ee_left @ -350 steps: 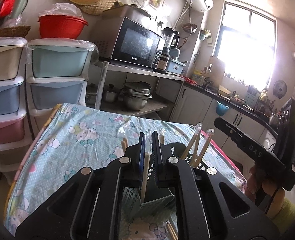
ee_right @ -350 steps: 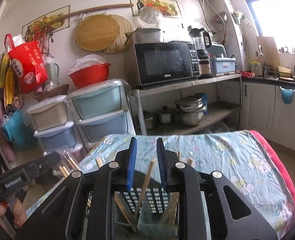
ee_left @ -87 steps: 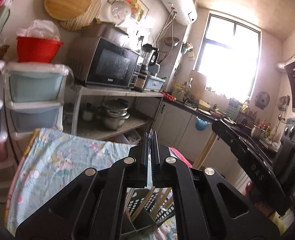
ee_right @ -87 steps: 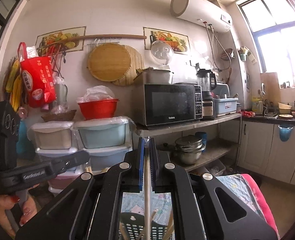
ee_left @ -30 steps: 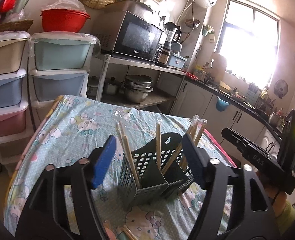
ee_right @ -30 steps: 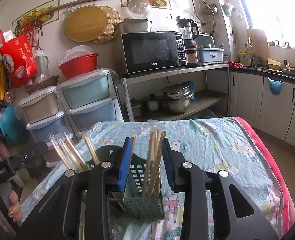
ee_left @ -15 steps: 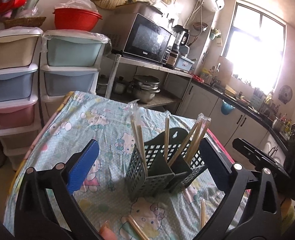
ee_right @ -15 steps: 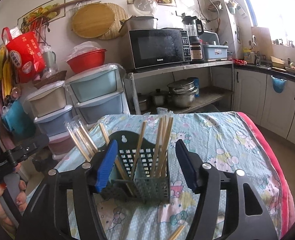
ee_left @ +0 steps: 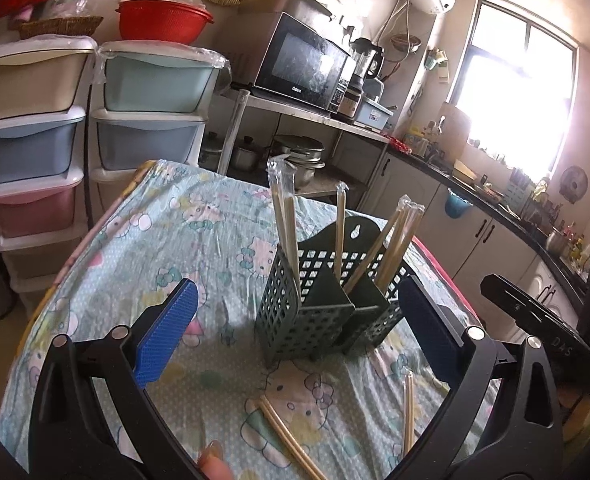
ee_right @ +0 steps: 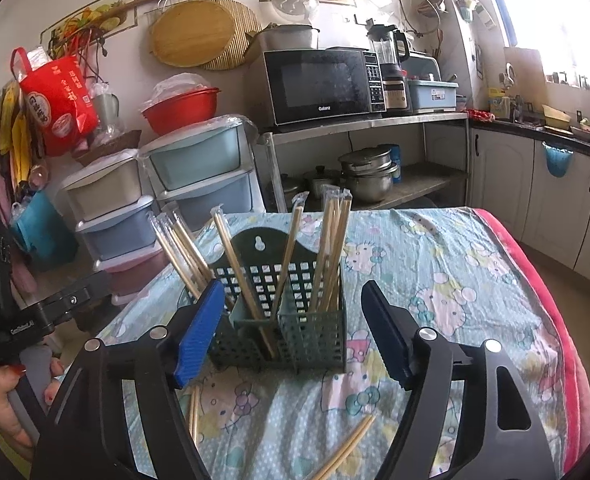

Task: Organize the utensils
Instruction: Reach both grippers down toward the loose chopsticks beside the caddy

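Both claws gape empty: left gripper [ee_left: 295, 328], right gripper [ee_right: 295, 328] just widening. Loose chopsticks [ee_left: 285, 432] before the caddy [ee_left: 327, 304] look light, stiff, slippery; pinch mid-length.

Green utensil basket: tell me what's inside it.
The green utensil basket holds wrapped wooden chopsticks standing tilted across its compartments, tops poking above the rim. Its perforated walls and dividers hide their lower ends and the basket floor.

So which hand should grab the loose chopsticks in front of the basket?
Left, probably. The left gripper has just been opening its jaws, nothing between them, and the loose chopsticks lie on the cloth straight ahead of it.
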A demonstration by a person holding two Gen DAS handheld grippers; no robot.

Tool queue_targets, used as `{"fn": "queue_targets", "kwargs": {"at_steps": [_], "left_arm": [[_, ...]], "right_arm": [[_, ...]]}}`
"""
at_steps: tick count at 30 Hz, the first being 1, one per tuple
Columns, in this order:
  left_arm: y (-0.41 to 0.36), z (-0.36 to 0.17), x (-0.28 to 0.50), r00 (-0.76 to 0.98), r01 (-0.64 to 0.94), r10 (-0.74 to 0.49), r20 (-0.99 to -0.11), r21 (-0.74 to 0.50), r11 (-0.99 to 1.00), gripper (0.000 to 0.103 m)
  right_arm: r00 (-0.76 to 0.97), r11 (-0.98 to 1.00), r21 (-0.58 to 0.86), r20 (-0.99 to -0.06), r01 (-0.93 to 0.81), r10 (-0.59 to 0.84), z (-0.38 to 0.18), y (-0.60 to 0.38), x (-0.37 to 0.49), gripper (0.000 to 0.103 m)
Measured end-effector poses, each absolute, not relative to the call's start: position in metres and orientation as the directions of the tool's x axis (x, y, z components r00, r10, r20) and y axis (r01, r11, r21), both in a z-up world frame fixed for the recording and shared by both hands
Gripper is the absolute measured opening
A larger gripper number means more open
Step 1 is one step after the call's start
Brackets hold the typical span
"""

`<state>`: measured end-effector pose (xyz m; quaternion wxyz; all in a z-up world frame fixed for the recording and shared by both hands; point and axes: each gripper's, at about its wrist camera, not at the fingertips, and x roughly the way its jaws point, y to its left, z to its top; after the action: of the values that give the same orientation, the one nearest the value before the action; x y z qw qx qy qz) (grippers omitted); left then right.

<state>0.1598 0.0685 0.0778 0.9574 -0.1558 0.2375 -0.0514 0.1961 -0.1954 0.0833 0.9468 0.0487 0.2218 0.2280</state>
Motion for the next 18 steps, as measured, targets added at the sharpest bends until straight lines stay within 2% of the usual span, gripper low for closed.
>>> {"fn": "queue_targets", "kwargs": {"at_steps": [18], "left_arm": [[0.056, 0.037, 0.151, 0.829, 0.019, -0.184, -0.528, -0.302, 0.953, 0.093]], "right_arm": [[0.763, 0.888, 0.2, -0.456, -0.413, 0.458, 0.056, -0.199, 0.178, 0.072]]}}
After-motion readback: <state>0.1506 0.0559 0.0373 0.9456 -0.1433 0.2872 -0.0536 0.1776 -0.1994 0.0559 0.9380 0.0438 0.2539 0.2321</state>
